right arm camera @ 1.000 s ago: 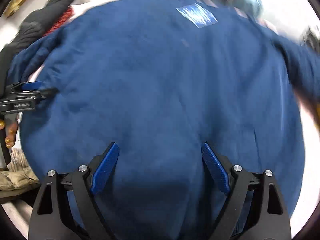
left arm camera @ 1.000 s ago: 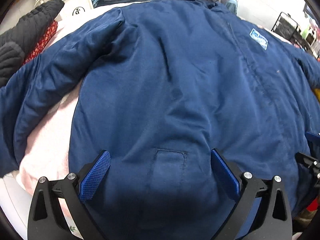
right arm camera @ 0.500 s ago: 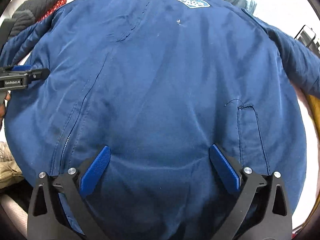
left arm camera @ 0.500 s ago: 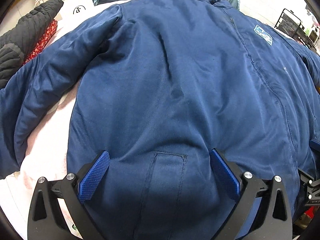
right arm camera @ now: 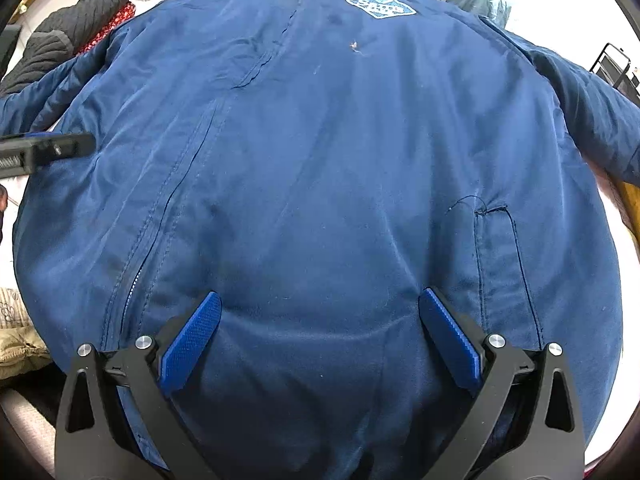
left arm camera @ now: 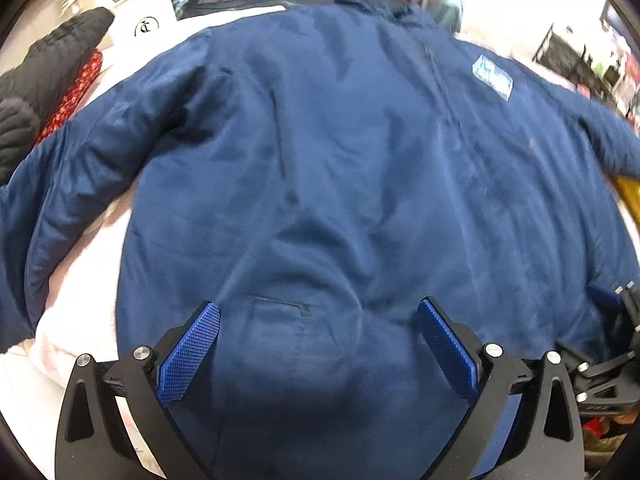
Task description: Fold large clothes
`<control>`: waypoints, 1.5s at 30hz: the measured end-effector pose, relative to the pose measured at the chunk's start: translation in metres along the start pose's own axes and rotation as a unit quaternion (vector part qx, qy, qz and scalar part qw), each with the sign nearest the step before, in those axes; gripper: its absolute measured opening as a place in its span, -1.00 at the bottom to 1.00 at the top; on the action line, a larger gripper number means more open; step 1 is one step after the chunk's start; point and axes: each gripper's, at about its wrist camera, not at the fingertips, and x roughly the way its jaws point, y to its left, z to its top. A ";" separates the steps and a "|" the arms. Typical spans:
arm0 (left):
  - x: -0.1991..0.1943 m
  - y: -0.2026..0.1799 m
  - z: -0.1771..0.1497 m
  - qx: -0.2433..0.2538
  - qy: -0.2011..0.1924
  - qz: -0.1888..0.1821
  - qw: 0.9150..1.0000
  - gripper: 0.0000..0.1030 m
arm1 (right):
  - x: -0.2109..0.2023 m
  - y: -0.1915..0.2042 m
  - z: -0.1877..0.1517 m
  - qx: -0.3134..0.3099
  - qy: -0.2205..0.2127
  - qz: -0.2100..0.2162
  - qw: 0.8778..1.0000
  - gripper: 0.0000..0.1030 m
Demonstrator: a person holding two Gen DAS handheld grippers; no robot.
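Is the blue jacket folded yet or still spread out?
Spread out. The jacket lies flat, front up, both sleeves stretched sideways.

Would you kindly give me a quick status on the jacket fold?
Left gripper open, right gripper just opened wide. Blue jacket flat, unfolded. Black quilted garment beside one sleeve.

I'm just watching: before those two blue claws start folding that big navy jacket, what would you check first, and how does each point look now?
1. Jacket spread front up, zip closed: ok.
2. Right gripper open, jaws just widened, nothing pinched: ok.
3. Left gripper open above the hem: ok.
4. Left sleeve lying flat and out to the side: ok.
5. Right sleeve fully laid out: cannot tell, its end leaves the frame.
6. Black quilted garment clear of the jacket: not ok, it borders the left sleeve.
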 end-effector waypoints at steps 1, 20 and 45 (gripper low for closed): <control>0.005 -0.005 -0.002 0.013 0.005 0.011 1.000 0.88 | 0.000 0.002 0.000 0.000 -0.001 0.000 1.000 0.90; 0.023 -0.012 0.004 0.022 0.018 0.021 0.999 0.91 | -0.139 -0.280 0.010 0.359 -0.223 -0.046 0.905 0.72; 0.029 -0.014 0.015 0.024 0.034 0.025 0.999 0.91 | -0.124 -0.498 -0.051 0.603 -0.279 0.004 0.747 -0.53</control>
